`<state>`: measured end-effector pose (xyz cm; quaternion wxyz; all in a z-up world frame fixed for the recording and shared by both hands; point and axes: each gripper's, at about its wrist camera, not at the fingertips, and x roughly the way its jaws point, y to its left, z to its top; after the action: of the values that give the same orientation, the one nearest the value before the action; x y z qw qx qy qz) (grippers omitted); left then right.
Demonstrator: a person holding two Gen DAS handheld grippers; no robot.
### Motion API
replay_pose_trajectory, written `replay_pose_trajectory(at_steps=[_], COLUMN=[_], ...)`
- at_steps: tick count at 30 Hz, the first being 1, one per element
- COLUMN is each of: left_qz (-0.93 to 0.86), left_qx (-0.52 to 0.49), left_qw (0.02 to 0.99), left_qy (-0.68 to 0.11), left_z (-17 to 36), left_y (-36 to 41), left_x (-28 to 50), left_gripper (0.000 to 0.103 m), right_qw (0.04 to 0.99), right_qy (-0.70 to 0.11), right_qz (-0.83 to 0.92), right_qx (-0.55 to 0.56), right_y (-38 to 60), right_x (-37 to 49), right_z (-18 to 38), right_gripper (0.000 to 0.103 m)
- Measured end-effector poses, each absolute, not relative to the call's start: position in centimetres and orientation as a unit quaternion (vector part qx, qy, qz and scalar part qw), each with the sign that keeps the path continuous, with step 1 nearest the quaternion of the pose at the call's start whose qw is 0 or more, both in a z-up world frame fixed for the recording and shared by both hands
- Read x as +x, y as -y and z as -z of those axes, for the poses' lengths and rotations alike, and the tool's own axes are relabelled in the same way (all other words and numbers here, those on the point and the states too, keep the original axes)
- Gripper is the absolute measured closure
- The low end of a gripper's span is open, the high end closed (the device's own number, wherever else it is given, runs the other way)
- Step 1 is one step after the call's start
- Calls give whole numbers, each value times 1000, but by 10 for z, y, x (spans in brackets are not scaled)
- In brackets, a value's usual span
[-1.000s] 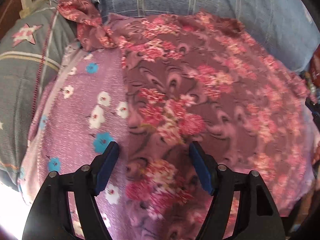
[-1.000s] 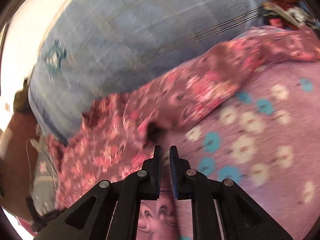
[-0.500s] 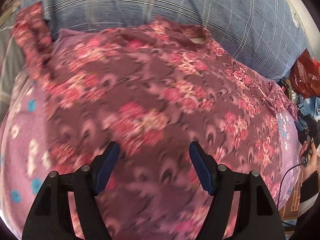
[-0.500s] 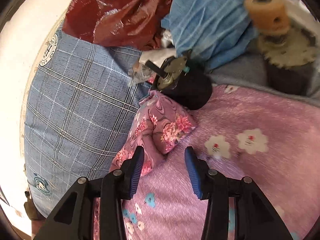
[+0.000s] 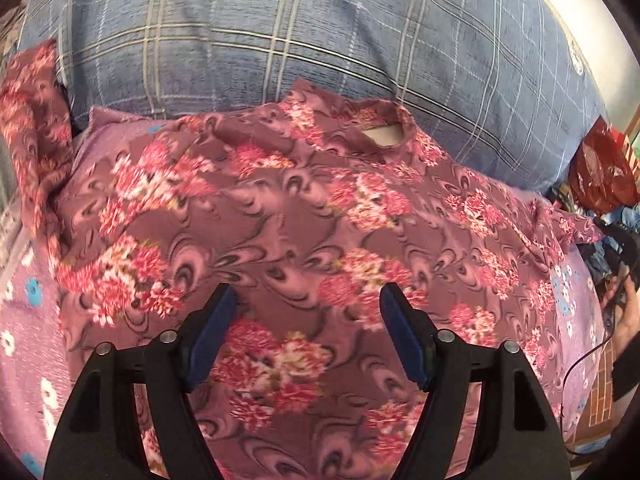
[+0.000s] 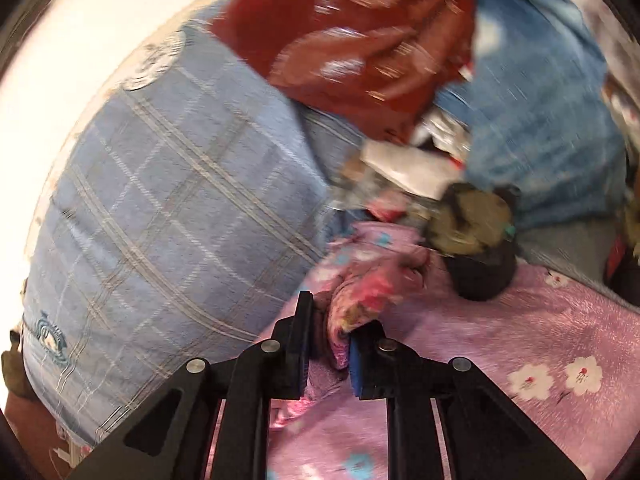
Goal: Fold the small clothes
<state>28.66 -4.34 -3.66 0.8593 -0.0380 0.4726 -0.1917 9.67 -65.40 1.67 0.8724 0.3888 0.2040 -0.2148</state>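
**Right tool closing on the garment's corner, left tool wide**

My right tool [image 6: 330,332] is closing its jaws with a bunched corner of the floral garment [image 6: 368,292] between the pads — cloth fills the gap. My left tool [image 5: 308,332] hangs spread wide above the garment [image 5: 304,216], gripping nothing. The garment lies spread flat over a purple flowered blanket [image 5: 24,344], its neckline towards a blue checked pillow [image 5: 320,32]. A red plastic bag [image 6: 360,36] sits beyond the pillow.

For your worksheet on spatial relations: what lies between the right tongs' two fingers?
In the right wrist view, a bunched end of the floral garment lies between the closing right tongs.
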Motion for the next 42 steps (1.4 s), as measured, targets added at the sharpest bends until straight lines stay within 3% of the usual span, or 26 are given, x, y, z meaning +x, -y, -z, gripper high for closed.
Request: replay_pose_trajectory(at_steps=[13,33,39,42], left_qz=[201,199,201,236], left_qx=[-72,-182,-219,-226], left_qw=[842,837,818,793], left_qy=[-496,-475,-492,-514], left_z=[36,8,17,26], left_y=[29,-35,-50,-38], left_x=[302,313,320,322], left_gripper=[29,29,29,28], right_qw=[912,883,832,828], right_qy=[-232,-355,-461,-454], right_qz=[131,-159,-177,-189], right_qx=[312,263,253,270], right_y=[541,232,180,192], right_x=[152,247,246,218], right_z=[-78,-35,19,21], right_gripper=[94,95,72,65])
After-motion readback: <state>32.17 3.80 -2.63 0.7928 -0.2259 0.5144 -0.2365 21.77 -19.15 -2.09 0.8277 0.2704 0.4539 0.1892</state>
